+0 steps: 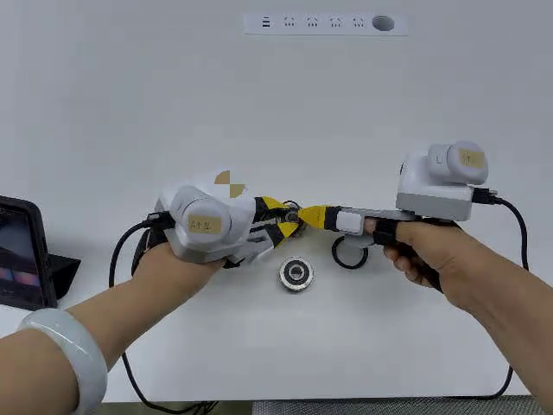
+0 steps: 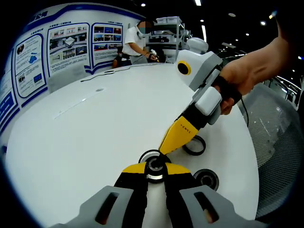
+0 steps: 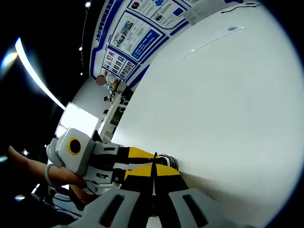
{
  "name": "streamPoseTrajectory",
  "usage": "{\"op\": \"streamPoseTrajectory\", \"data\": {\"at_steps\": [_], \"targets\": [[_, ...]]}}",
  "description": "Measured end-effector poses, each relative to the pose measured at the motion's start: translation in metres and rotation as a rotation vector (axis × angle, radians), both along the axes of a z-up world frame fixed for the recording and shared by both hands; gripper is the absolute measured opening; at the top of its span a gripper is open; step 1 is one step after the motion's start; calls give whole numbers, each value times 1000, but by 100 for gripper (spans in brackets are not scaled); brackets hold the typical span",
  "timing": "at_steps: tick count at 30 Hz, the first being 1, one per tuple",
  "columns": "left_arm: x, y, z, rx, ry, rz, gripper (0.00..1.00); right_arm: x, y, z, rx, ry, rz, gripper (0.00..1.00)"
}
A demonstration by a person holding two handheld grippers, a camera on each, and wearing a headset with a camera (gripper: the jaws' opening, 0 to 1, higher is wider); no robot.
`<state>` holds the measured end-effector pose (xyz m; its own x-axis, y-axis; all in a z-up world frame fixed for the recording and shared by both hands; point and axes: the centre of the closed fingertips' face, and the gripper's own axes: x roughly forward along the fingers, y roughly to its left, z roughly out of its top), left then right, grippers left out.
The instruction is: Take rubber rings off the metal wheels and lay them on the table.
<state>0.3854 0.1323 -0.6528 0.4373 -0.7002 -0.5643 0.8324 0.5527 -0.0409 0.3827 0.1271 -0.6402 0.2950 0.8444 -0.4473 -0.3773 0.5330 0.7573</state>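
- A tablet [image 1: 19, 251] is propped at the left edge of the table [image 1: 259, 354], well clear of the work; nothing on its screen can be read.
- The left gripper [image 1: 281, 223] is held low over the table. Its yellow-tipped jaws are closed on the held wheel [image 2: 155, 167], apparently to brace it while the rubber is pulled off. A pale handwritten sticker [image 1: 205, 225] is carried on its housing, but the writing cannot be read.
- A thin black loop, the stretched ring [image 2: 146, 154], is seen standing partly off the held wheel's rim, so this ring is judged to be half removed.
- A second wheel [image 1: 296, 273] lies flat on the table just in front of the grippers, with its dark ring seemingly still fitted; it is presumably waiting its turn.
- A power strip [image 1: 325, 23] is fixed high on the wall; no lettering can be made out.
- A loose ring [image 1: 349, 253] lies flat on the table below the right gripper's jaws, already put down as the task asks.
- The right gripper [image 1: 313, 216] is brought in opposite the left one. Its jaws are pressed together at the stretched ring's edge and are judged to be pinching the rubber. Small dark print on one yellow jaw and stickers [image 1: 471, 158] on the housing are too small to read.
- Wall posters [image 2: 71, 40] carry illegible text.
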Motion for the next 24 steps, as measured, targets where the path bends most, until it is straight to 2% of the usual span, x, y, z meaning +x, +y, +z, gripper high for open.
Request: {"op": "streamPoseTrajectory", "data": {"at_steps": [13, 24], "targets": [[0, -1, 1, -2, -9, -10, 14, 1, -5, -6, -23, 12, -21, 2], [-3, -3, 9, -24, -39, -31, 21, 2, -5, -8, -29, 12, -24, 2]]}}
